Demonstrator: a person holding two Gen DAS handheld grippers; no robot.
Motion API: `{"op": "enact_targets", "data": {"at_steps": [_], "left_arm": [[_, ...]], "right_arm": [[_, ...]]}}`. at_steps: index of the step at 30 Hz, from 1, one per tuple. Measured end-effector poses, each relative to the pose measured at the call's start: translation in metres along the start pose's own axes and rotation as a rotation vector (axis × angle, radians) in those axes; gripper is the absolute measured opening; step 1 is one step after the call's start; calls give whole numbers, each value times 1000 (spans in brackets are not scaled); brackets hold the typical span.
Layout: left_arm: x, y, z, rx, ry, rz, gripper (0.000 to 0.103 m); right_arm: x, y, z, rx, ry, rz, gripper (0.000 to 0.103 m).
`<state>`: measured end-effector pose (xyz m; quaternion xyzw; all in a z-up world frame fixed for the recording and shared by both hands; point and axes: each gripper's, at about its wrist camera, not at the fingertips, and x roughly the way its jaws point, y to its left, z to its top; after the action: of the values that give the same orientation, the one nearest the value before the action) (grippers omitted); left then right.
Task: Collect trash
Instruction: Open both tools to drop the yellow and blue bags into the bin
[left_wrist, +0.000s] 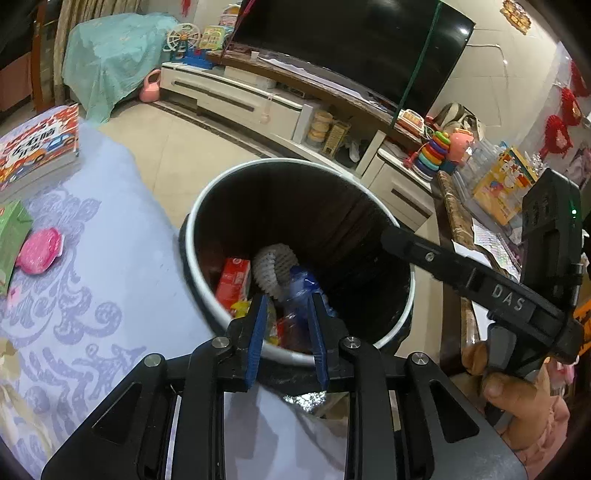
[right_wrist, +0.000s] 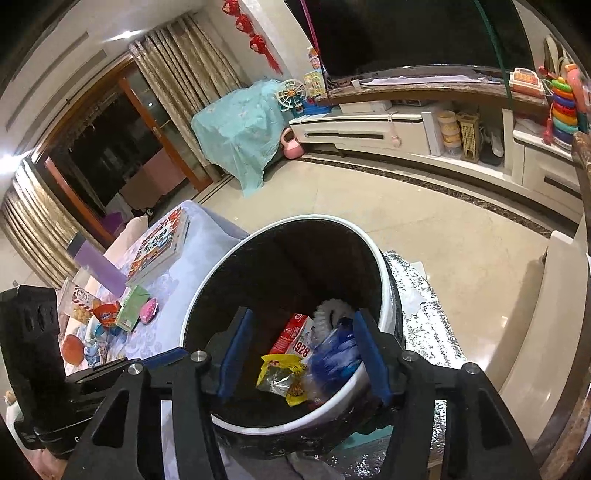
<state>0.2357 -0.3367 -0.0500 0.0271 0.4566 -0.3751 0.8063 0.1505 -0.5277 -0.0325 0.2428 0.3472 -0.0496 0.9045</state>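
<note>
Fingers first: left gripper (left_wrist: 286, 328) has its blue pads (left_wrist: 257, 343) a little apart w/ nothing pinched between them, tips hanging over the near rim of the trash bin (left_wrist: 207, 295). Right gripper (right_wrist: 303, 354) pads (right_wrist: 371, 354) are spread wide, also empty, poised over the bin's mouth.

Straight below the tips, inside the bin: red carton (right_wrist: 291, 338) leaning against a white foam net sleeve (left_wrist: 271, 267), a crumpled blue plastic bottle (right_wrist: 334, 356) just beside them, and a yellow snack wrapper (right_wrist: 282, 374) lying at the near side, touching the carton's lower end. All sit at the bottom of the black liner; white rim ring runs around the top.

Outward: bin stands on the tiled floor (right_wrist: 424, 206) right beside a table w/ a lavender patterned cloth (left_wrist: 96, 266). Still on the cloth: pink round lid-like item (left_wrist: 38, 250) touching a green box (left_wrist: 11, 236), a picture book (left_wrist: 37, 147) further back. From the right wrist view more bits at the table's far end, approx. a red-white pack (right_wrist: 83, 297) and an orange round thing (right_wrist: 74, 349); what they are exactly can't be told.

Farther out: TV (left_wrist: 351, 44) on a low white cabinet (left_wrist: 236, 96), ring-stack toy (left_wrist: 436, 151) off to the side.
</note>
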Motion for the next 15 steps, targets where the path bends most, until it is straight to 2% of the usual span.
{"op": "enact_targets", "data": {"at_steps": [7,12,15], "left_arm": [[-21,16,-15,-44,-35,22,42],[-40,31,-28,-82,-70,42,50],[-52,42,-37,-116,-95,62,58]], "right_arm": [[-7,11,-4,-11,-15,15,59],[-16,25,-14,-33,-41,29,74],[-22,34,-19,-33,-53,47,78]]}}
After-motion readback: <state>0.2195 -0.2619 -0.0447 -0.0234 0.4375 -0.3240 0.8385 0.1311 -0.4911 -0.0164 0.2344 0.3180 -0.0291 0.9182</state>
